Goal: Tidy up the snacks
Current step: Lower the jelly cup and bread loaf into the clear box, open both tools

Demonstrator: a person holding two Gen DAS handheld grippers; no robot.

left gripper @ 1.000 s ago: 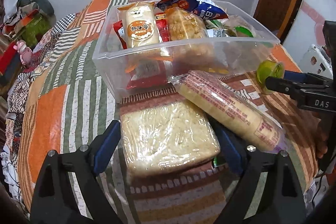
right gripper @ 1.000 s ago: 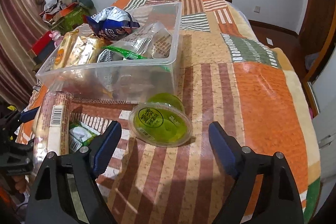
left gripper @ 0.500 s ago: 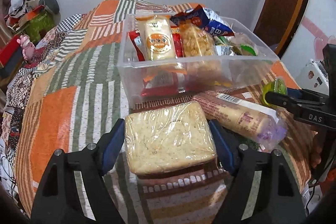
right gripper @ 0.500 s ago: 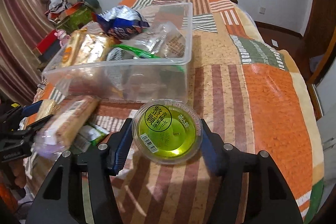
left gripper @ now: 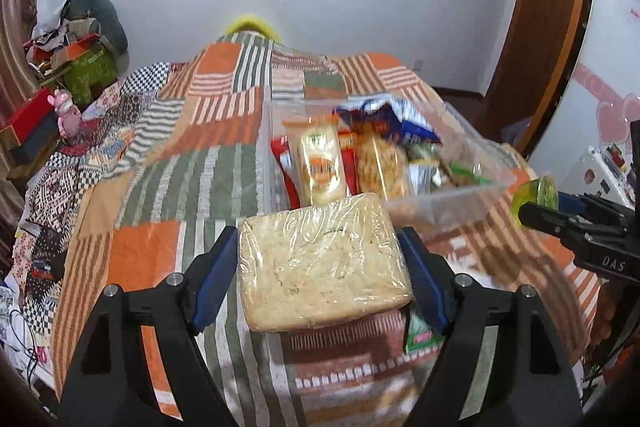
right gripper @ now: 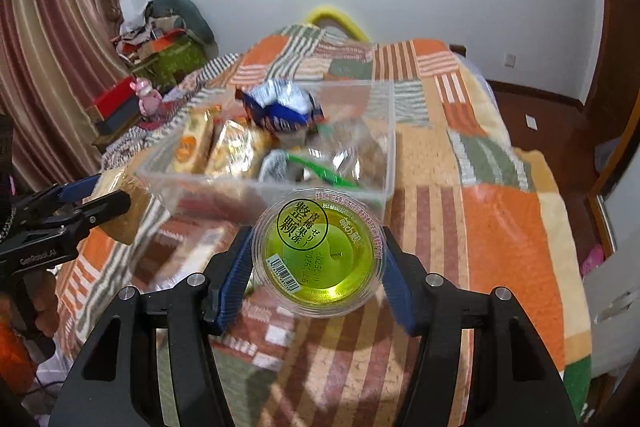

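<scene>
A: Status, big to small?

B: Bed [left gripper: 168, 195] is used as the work surface, patchwork blanket on it. Clear bin [right gripper: 384, 147] is set mid-bed, open top, already packed with upright snack packs, presumably stood on edge so more can be fitted.

A: Left side?

B: Left gripper [left gripper: 320, 263] is clamped on the wrapped noodle block [left gripper: 320, 259]. Block is pinched across its width by both blue pads, held flat and clear of the blanket, just short of the bin's near wall. Wide flat grasp is judged to be chosen so the block isn't cracked or rotated.

A: Right?

B: Right gripper [right gripper: 318, 259] is clamped on the green jelly cup [right gripper: 320, 259], pads on opposite sides of the rim, lid facing the camera. Cup is lifted, near the bin's front corner. Round rim is gripped at its widest line, so slip-out is likely limited.

A: Leftovers?

B: A long cracker sleeve [right gripper: 192, 259] and a small green packet [left gripper: 420, 335] are left lying on the blanket beside the bin; both blurred.
</scene>
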